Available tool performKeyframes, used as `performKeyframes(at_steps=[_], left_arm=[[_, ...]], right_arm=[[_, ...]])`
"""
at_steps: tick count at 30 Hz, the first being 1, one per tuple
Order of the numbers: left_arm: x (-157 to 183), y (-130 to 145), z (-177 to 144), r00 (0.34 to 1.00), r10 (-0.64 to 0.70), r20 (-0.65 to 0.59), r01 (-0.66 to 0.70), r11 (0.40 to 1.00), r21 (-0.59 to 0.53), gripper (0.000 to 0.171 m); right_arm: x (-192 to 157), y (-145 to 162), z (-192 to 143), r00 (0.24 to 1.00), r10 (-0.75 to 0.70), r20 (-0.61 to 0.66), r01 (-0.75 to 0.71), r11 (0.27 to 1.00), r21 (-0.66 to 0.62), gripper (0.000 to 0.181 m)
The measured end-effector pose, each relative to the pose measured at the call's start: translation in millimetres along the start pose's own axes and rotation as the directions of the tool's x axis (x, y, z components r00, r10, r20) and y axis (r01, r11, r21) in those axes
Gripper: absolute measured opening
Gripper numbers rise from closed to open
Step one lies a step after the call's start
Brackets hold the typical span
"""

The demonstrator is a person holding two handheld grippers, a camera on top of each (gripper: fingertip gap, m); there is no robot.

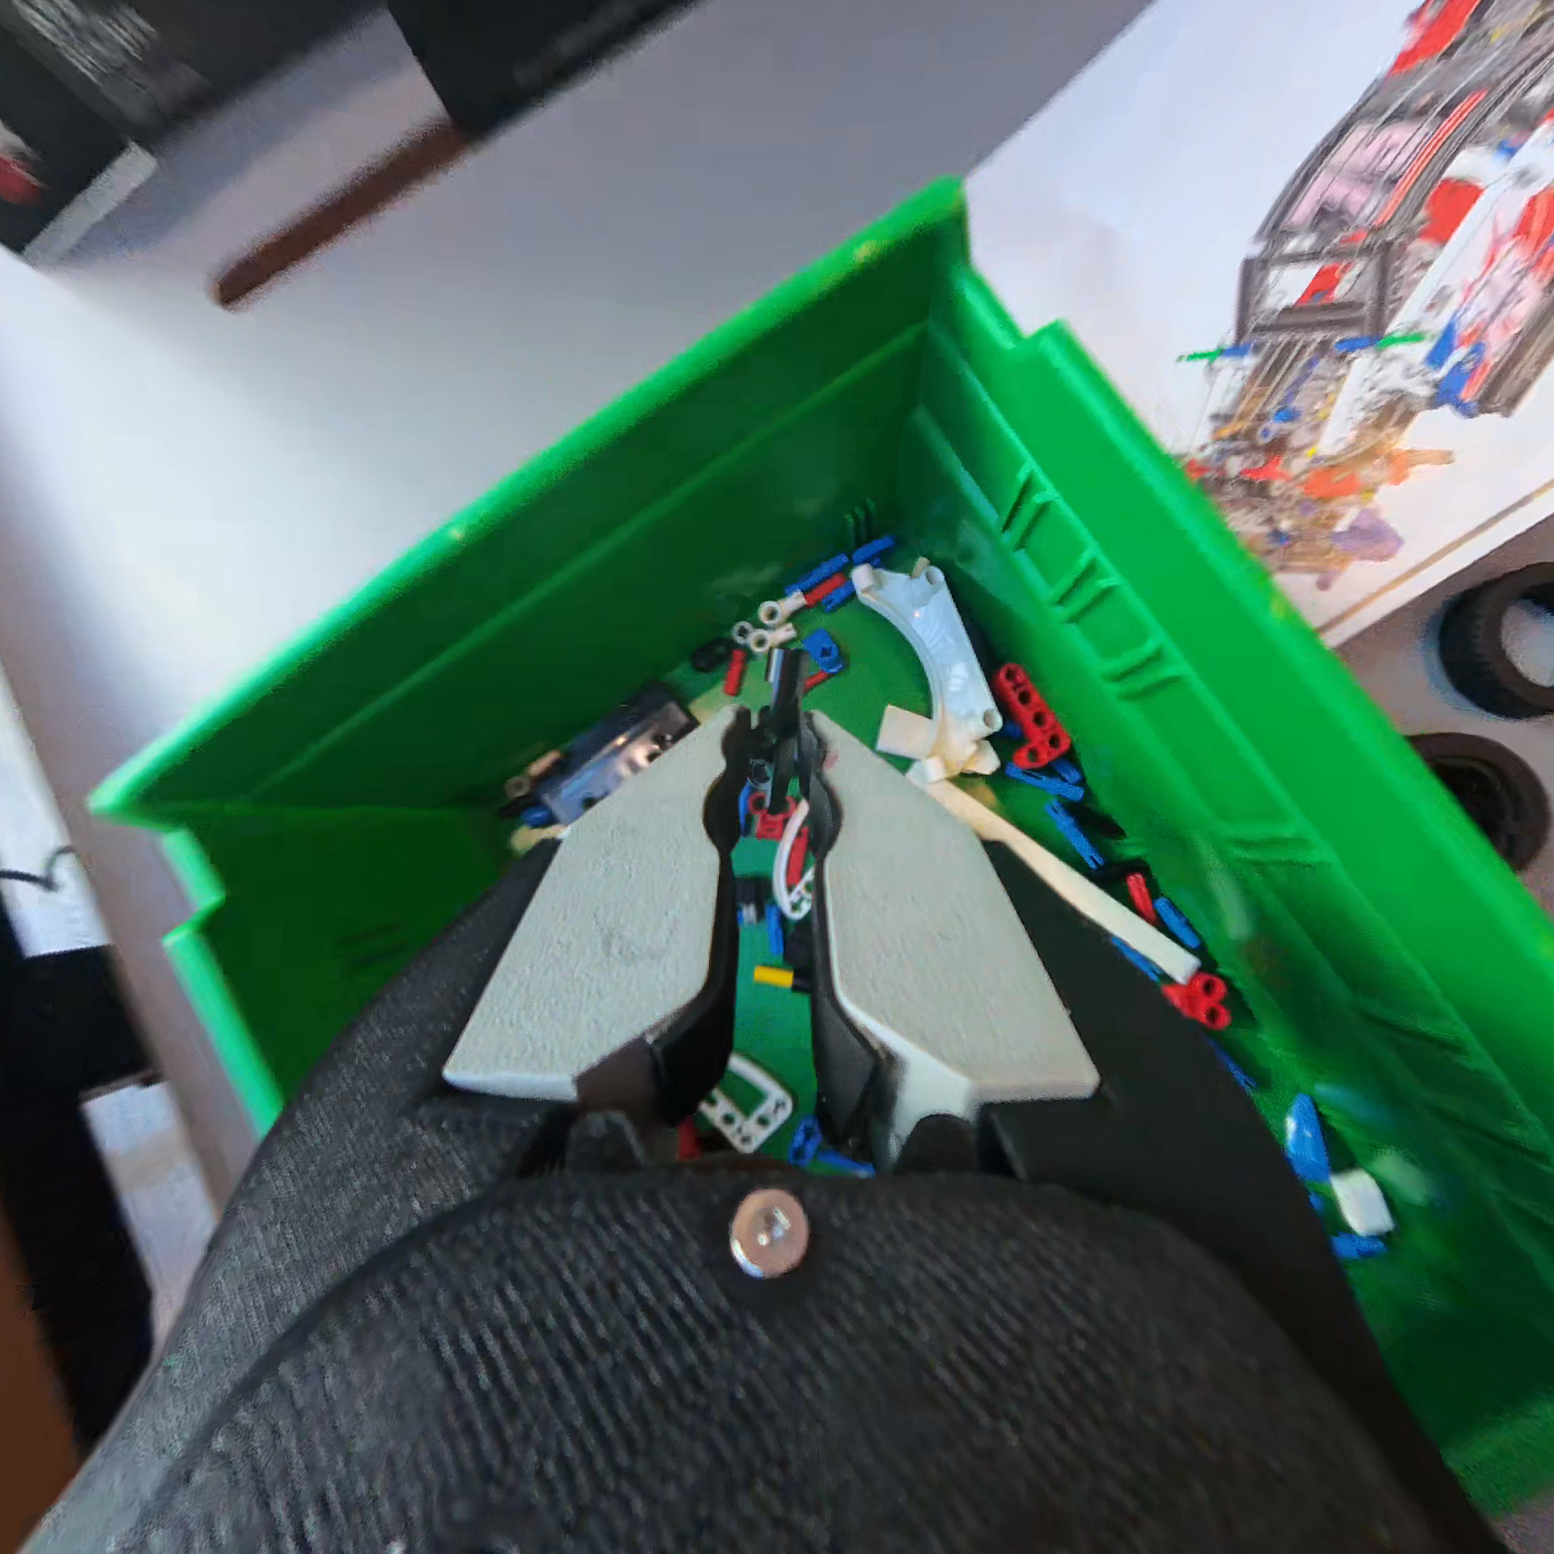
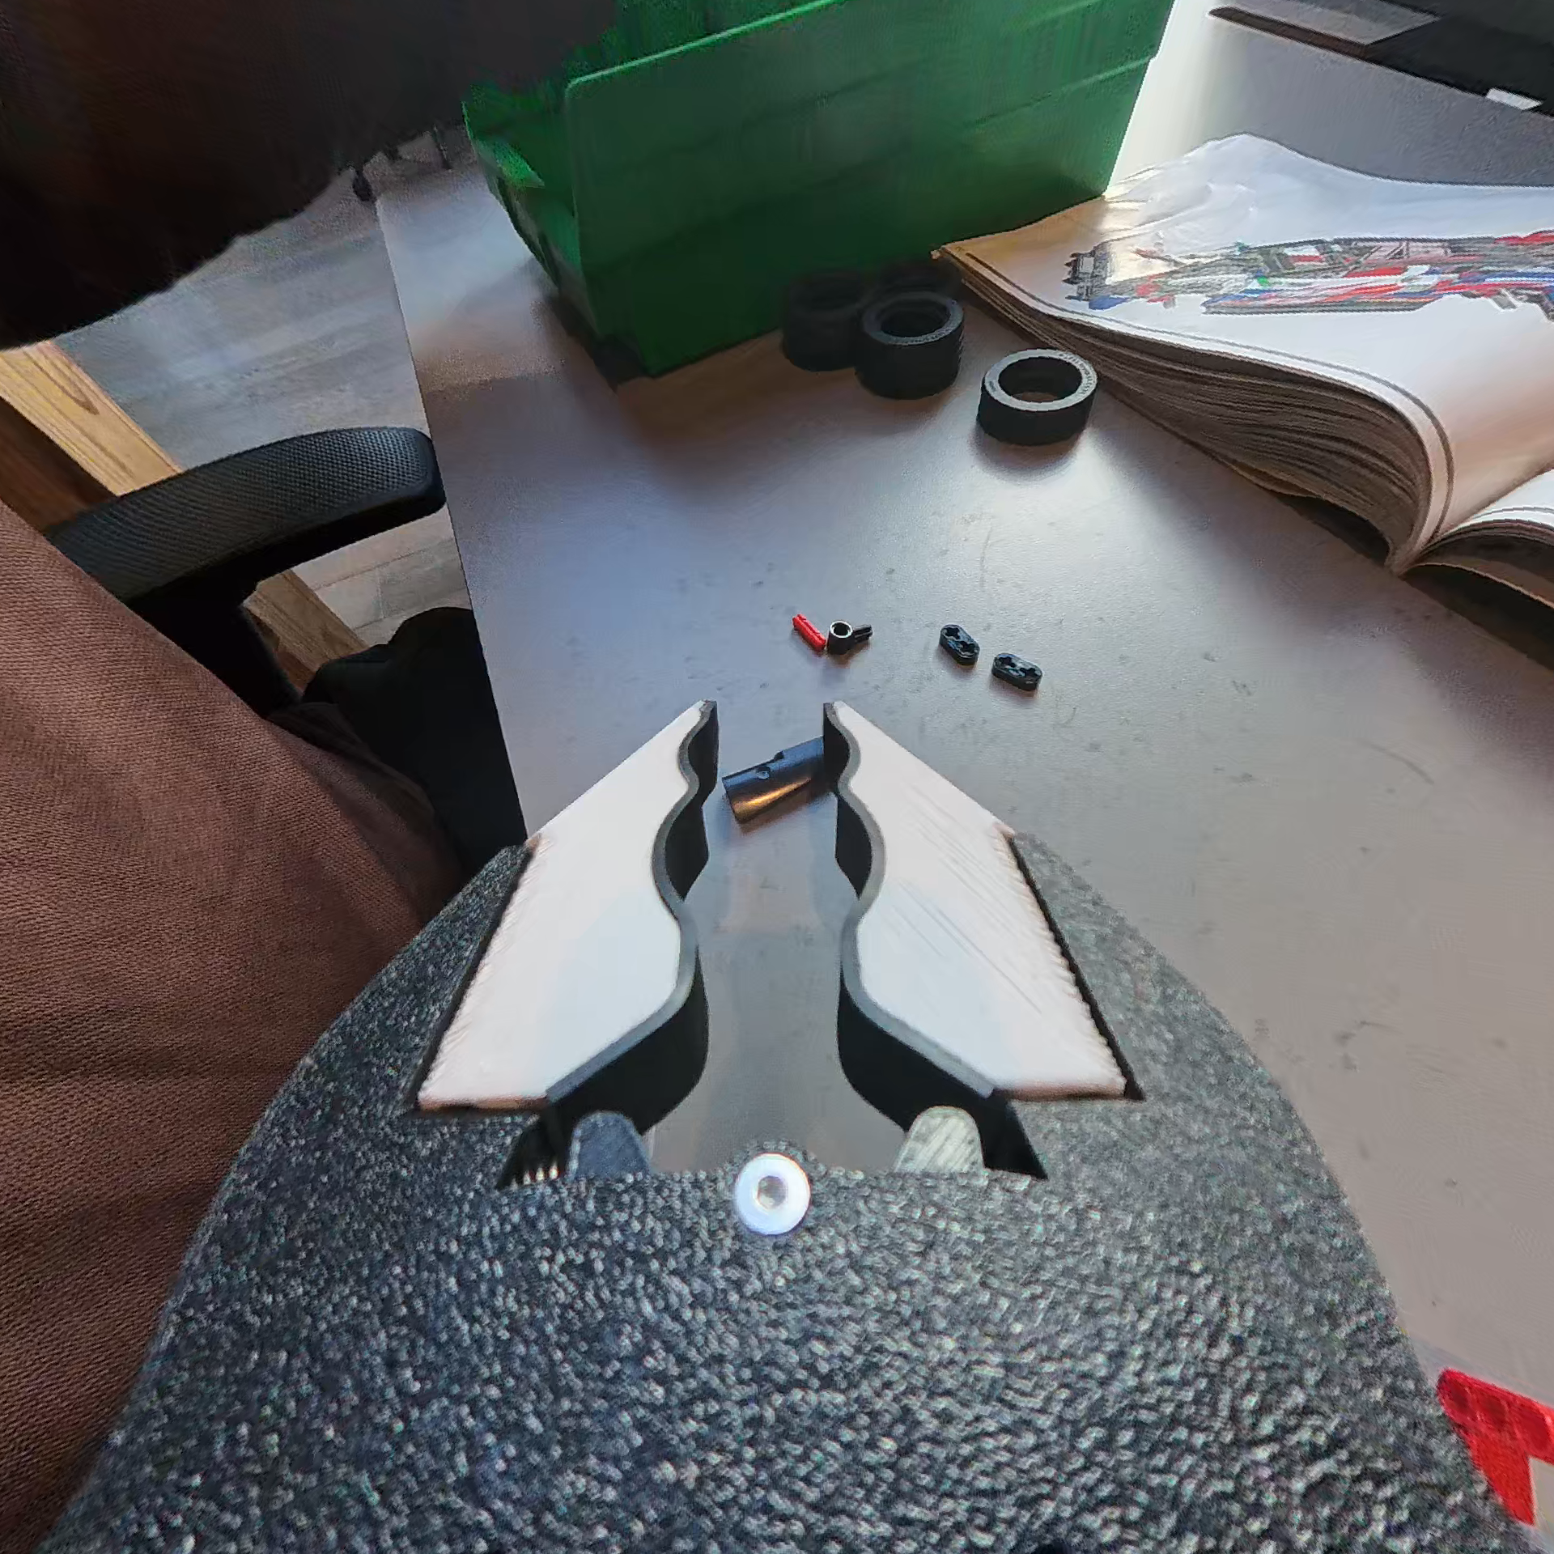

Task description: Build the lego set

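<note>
In the left wrist view my left gripper (image 1: 775,725) is inside the green bin (image 1: 521,605), shut on a thin black lego piece (image 1: 782,698) that sticks out past the fingertips. Below lie loose pieces: a white curved arch (image 1: 942,656), a red beam (image 1: 1034,715), blue pins (image 1: 1076,832). In the right wrist view my right gripper (image 2: 769,715) is open over the grey table (image 2: 1093,841). A black tube piece (image 2: 769,778) lies between its fingertips, touching the right finger. Beyond lie a red pin (image 2: 807,632), a black connector (image 2: 845,636) and two small black links (image 2: 959,643).
An open instruction book (image 2: 1261,353) lies at the right, also in the left wrist view (image 1: 1387,252). Black tyres (image 2: 1038,395) stand between the bin (image 2: 799,168) and the book. A chair armrest (image 2: 252,496) and a person's brown sleeve (image 2: 168,841) are at the left. Spacing between my two grippers at the tips: around 40 cm. The black connector (image 2: 845,636) is closer to my right gripper, around 6 cm from its tips; the left tips are 35 cm off.
</note>
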State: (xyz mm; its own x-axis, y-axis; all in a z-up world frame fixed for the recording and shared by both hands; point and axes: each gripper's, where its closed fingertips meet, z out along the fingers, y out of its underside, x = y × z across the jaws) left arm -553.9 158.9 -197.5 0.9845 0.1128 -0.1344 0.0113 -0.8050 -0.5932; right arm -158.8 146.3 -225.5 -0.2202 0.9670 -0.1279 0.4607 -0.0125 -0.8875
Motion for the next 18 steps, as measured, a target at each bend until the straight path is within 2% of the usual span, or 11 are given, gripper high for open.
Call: performKeyframes(at_steps=[3,4,6,8,10,12,15,18], left_arm=[[16,-25,-52,0.999,0.032,0.011,-0.033,0.991,0.127,0.008],[33,-36,-70,0.998,0.050,-0.024,-0.045,0.983,0.178,0.007],[92,-54,-104,0.973,0.122,-0.195,-0.067,0.962,0.266,0.008],[169,-58,-133,0.876,0.253,-0.410,-0.132,0.945,0.300,0.008],[242,-53,-155,0.732,0.352,-0.584,-0.182,0.926,0.330,0.008],[303,-39,-154,0.593,0.370,-0.715,-0.239,0.929,0.282,0.007],[356,-10,-107,0.529,0.331,-0.781,-0.373,0.918,0.137,0.008],[388,8,-75,0.440,0.230,-0.868,-0.418,0.908,0.029,0.007]], right_arm=[[1,-2,-2,1.000,-0.012,-0.017,0.012,1.000,0.019,0.026],[1,-3,-3,1.000,-0.018,-0.024,0.018,0.999,0.027,0.027],[0,-5,-5,0.999,-0.032,-0.031,0.033,0.999,0.041,0.030],[0,-8,-7,0.998,-0.056,-0.038,0.058,0.997,0.055,0.032],[0,-11,-9,0.995,-0.086,-0.056,0.090,0.994,0.068,0.035],[-3,-13,-15,0.991,-0.111,-0.069,0.117,0.990,0.082,0.038],[0,-20,-35,0.977,-0.150,-0.151,0.169,0.978,0.124,0.039],[6,-22,-54,0.948,-0.228,-0.222,0.256,0.961,0.106,0.042]])
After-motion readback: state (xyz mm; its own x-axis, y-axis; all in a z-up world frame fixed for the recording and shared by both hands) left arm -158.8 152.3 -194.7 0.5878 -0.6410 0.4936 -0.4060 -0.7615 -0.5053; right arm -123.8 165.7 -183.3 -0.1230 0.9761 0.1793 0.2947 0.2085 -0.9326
